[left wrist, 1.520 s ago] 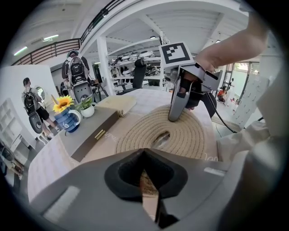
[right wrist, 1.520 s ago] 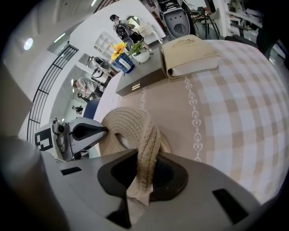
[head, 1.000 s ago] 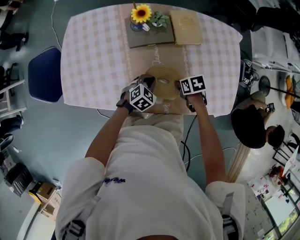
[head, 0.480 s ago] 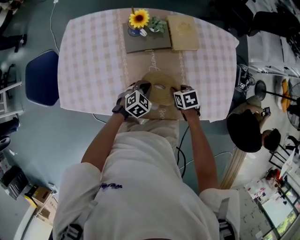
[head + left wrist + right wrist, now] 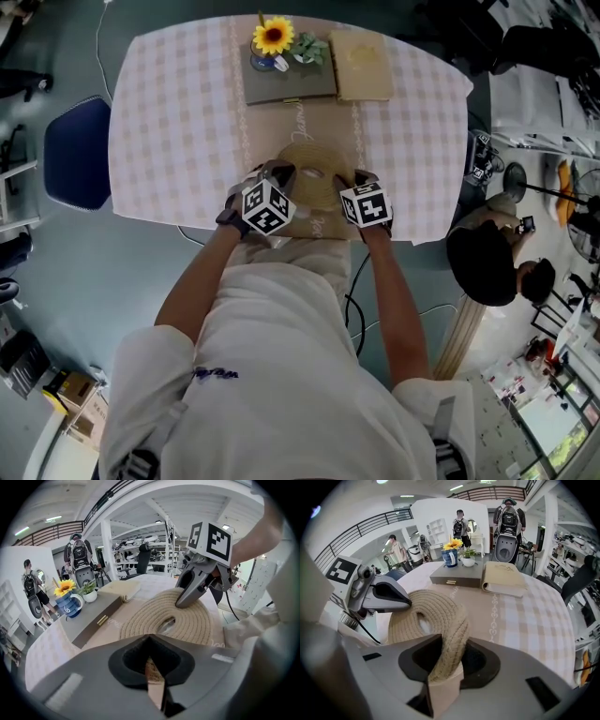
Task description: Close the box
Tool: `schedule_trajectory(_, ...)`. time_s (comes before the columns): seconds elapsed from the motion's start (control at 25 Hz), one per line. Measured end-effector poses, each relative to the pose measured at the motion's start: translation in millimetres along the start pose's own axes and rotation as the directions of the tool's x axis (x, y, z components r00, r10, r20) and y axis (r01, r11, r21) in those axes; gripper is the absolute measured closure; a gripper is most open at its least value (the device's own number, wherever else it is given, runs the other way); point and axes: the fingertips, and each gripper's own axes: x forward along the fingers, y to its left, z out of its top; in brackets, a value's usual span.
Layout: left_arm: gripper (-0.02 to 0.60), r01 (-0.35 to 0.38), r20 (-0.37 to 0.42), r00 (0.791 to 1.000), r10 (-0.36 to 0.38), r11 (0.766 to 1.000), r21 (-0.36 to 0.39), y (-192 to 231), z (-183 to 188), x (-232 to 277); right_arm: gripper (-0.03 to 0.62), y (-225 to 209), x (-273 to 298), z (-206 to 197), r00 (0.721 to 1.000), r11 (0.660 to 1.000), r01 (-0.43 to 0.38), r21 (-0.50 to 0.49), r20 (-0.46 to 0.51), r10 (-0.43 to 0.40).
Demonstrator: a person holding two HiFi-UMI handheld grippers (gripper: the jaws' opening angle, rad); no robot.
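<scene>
The only box I can make out is the flat grey box (image 5: 289, 82), sitting at the far edge of the table (image 5: 169, 112) on the tan runner (image 5: 298, 127). Its lid looks down, with the gold clasp facing me. A blue mug with a sunflower (image 5: 269, 45) and a little potted plant (image 5: 307, 52) stand on top of it, and a cream book (image 5: 362, 72) lies just beside it on the right.

Closer to me on the same runner is a round rope mat (image 5: 314, 176) with a small opening in it, and that's what both grippers are on, well apart from the box.

The left gripper (image 5: 152, 677) has its jaws closed nearly all the way, with just a thin edge of the mat pinched between the pads. The right gripper (image 5: 444, 679) is on the opposite rim. Its jaws have just eased open a bit, but the thick rope rim sits right between them with the pads on it, and that side of the mat curls up off the table.

Off to the sides there's a blue chair (image 5: 77, 150) on the left and a person (image 5: 492, 267) on the right.
</scene>
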Motion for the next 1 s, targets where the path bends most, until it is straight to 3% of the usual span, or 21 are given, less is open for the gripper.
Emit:
schedule_trajectory(0.44, 0.58, 0.017, 0.016, 1.0, -0.016, 0.999, -0.032, 0.7, -1.9, 0.9, 0.48, 2.2, -0.5, 0.0, 0.998, 0.998, 0.007, -0.068, 0.064, -0.002)
schedule_trajectory(0.76, 0.58, 0.027, 0.023, 0.999, -0.026, 0.998, -0.053, 1.8, -1.7, 0.5, 0.474, 3.9, -3.9, 2.5, 0.986, 0.993, -0.024, -0.118, 0.158, 0.043)
schedule_trajectory(1.0, 0.58, 0.027, 0.022, 0.999, -0.026, 0.998, -0.059, 2.7, -1.9, 0.8, 0.473, 3.5, -2.8, 2.9, 0.987, 0.993, -0.04, -0.11, 0.151, 0.056)
